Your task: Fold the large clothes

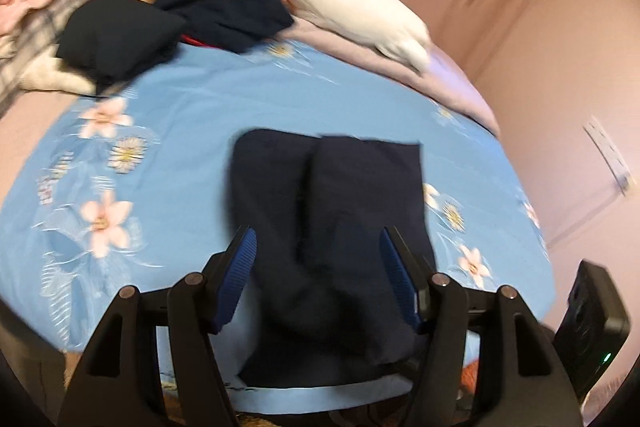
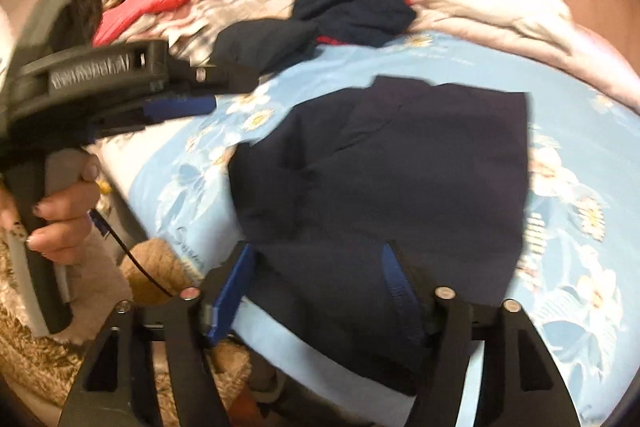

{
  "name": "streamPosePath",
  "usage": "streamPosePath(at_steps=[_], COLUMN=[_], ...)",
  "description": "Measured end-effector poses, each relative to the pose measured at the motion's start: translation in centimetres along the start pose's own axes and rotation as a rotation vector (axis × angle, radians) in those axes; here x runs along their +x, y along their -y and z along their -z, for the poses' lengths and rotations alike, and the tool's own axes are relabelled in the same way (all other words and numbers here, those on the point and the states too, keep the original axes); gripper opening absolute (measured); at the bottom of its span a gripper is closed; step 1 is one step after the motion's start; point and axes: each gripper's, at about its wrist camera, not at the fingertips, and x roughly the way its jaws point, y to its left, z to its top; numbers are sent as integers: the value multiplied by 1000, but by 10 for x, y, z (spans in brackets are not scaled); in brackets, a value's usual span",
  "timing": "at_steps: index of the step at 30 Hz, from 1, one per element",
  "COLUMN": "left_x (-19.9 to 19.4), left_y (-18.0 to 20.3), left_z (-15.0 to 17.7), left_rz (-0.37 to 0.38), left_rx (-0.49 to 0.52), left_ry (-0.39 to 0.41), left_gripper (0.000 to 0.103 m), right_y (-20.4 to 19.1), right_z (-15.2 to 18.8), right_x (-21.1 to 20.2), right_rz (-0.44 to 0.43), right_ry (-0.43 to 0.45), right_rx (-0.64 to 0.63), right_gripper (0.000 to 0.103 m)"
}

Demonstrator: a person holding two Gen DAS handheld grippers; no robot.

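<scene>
While both fingers (image 1: 318,247) (image 2: 320,267) gape empty over navy garment (image 2: 400,167), dark clothes pile (image 1: 180,23) behind.

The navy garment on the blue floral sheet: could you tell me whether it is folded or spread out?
Folded: the navy garment lies as a compact block with overlapping layers.

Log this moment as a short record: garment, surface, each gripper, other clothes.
garment: navy garment, folded, flat on the sheet
surface: blue floral sheet
left gripper: open, nothing gripped
right gripper: open, over the garment's near edge, nothing gripped
left hand: holding the left gripper's handle
other clothes: dark pile at the far side of the bed
pillow: white pillow beside the pile
</scene>
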Motion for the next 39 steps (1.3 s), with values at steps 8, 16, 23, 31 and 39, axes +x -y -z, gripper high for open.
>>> streamPosePath(at_steps=[8, 16, 23, 31, 39], left_x=[62, 76, 92, 65, 61], left_y=[-8, -38, -48, -48, -51], left_z=[26, 69, 86, 59, 44], left_rz=[-20, -146, -200, -120, -95], left_rx=[24, 10, -10, -41, -21], left_ry=[-209, -281, -296, -262, -184], left_gripper=[24, 18, 19, 44, 93], right_y=[44, 49, 38, 45, 100], right_z=[11, 31, 33, 21, 3], right_x=[2, 30, 47, 33, 42], right_rz=[129, 62, 67, 116, 140], right_ry=[-15, -146, -188, -133, -75], right_rx=[142, 190, 161, 150, 288], right_gripper=[69, 69, 70, 75, 90])
